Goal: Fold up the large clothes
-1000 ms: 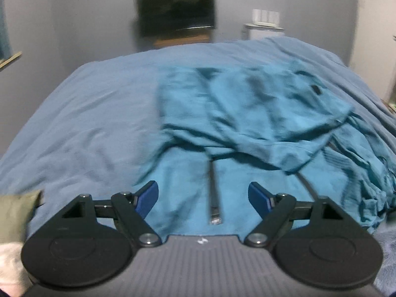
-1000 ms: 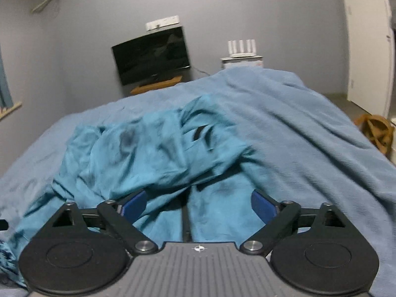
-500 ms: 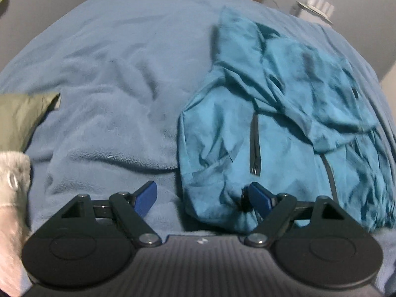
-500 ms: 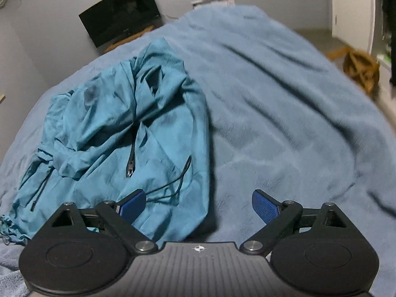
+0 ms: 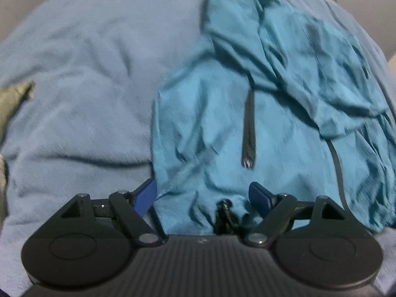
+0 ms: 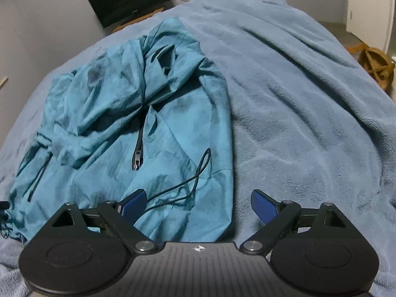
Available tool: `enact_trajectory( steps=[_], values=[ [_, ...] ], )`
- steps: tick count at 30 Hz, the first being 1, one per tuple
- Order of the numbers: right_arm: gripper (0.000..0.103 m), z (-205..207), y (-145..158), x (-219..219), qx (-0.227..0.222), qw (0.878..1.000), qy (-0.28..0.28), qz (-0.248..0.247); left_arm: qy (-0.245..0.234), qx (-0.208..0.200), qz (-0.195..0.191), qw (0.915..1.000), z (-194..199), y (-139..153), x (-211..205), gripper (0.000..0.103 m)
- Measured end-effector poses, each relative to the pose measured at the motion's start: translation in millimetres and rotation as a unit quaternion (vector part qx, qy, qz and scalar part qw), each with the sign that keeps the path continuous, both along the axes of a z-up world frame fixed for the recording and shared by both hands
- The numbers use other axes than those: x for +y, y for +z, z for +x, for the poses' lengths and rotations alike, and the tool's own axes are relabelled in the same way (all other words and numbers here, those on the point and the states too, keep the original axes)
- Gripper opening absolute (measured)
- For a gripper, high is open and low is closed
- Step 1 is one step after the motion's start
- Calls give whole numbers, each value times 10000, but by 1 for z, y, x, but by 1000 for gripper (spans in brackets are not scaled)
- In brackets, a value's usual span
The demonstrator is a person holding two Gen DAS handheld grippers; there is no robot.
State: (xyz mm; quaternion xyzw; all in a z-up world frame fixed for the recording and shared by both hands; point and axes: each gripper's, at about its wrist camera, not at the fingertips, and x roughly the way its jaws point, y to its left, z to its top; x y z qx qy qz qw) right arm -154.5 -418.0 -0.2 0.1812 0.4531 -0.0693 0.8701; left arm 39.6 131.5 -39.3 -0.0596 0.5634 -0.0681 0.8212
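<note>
A teal zip jacket [image 5: 272,104] lies crumpled on the blue blanket, its upper half folded over the lower. It also shows in the right wrist view [image 6: 138,123], with a dark pocket zip [image 6: 138,148] and a loose black drawcord [image 6: 195,175]. My left gripper [image 5: 203,194] is open, low over the jacket's near hem at its left corner; a black cord toggle [image 5: 224,210] sits between the fingers. My right gripper [image 6: 198,201] is open, its left finger over the jacket's right hem corner, its right finger over blanket.
The blue fleece blanket [image 6: 297,99] covers the whole bed. An olive cushion [image 5: 12,99] lies at the left edge. A black TV [image 6: 131,0] stands against the far wall; a wooden object [image 6: 376,64] is on the floor at right.
Both grippers have dropped from above the jacket down to its near hem and tilted downward. The jacket has settled flat on the blanket. Both stayed open.
</note>
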Motion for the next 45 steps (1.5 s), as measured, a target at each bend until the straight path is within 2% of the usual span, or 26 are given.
enact_trajectory(
  steps=[4, 6, 7, 10, 12, 14, 15, 17, 19, 21, 23, 25, 26, 27, 31, 34, 37, 39, 41, 42, 43, 45],
  values=[
    [88, 3, -11, -14, 208, 9987, -190, 413, 316, 335, -379, 9982, 8, -13, 16, 81],
    [83, 4, -19, -19, 324, 9971, -275, 633, 251, 195, -347, 9989, 8, -12, 15, 80],
    [79, 4, -22, -20, 362, 9966, -297, 672, 117, 47, -269, 9996, 6, -7, 11, 80],
    [79, -2, -14, -15, 189, 9983, -76, 555, -482, -378, -92, 9981, -3, 10, -1, 80],
    [79, -6, -4, -5, 100, 9989, 369, 260, -1206, -690, -67, 9903, -10, 24, -8, 80],
    [80, -10, 8, 9, -86, 9934, 1129, -190, -2036, -1001, -37, 9739, -17, 38, -13, 80],
    [80, -13, 13, 18, -153, 9859, 1587, -511, -2452, -1113, 82, 9630, -20, 43, -16, 80],
    [81, -21, 18, 37, -128, 9592, 2478, -1354, -3083, -1229, 363, 9426, -24, 48, -20, 80],
    [80, -27, 19, 47, -34, 9309, 3142, -1863, -3724, -1260, 505, 9181, -29, 48, -18, 80],
    [79, -30, 20, 48, 57, 9112, 3635, -1937, -4136, -1187, 654, 9003, -32, 43, -15, 78],
    [78, -26, 23, 44, 115, 9026, 3869, -1882, -4499, -1099, 729, 8833, -36, 39, -10, 77],
    [78, -23, 22, 43, 173, 8887, 4087, -2069, -4754, -1161, 944, 8670, -40, 31, -9, 77],
    [79, -21, 21, 45, 194, 8773, 4231, -2258, -4854, -1258, 1002, 8594, -42, 29, -10, 77],
    [79, -20, 20, 48, 185, 8688, 4357, -2345, -4886, -1339, 1006, 8563, -43, 27, -9, 77],
    [73, -12, 9, 66, 180, 8391, 4858, -2443, -5045, -1255, 904, 8494, -38, 12, -22, 73],
    [70, -9, 3, 75, 130, 8237, 5100, -2476, -5083, -929, 761, 8528, -29, -1, -29, 66],
    [69, -4, -2, 78, 145, 8263, 5129, -2321, -5100, -761, 713, 8538, -22, -4, -32, 53],
    [61, -1, -5, 77, 234, 8297, 5159, -2119, -5130, -825, 719, 8514, -21, -2, -31, 37],
    [45, 0, -3, 74, 292, 8297, 5236, -1913, -5087, -844, 633, 8544, -19, 0, -26, 33],
    [40, 0, -2, 72, 306, 8297, 5267, -1824, -5063, -867, 587, 8560, -19, 1, -23, 33],
    [27, 0, -1, 71, 335, 8306, 5291, -1706, -5015, -945, 571, 8581, -19, 2, -20, 32],
    [21, -2, -2, 71, 370, 8323, 5306, -1562, -4915, -1084, 479, 8628, -18, 5, -15, 31]
  ],
)
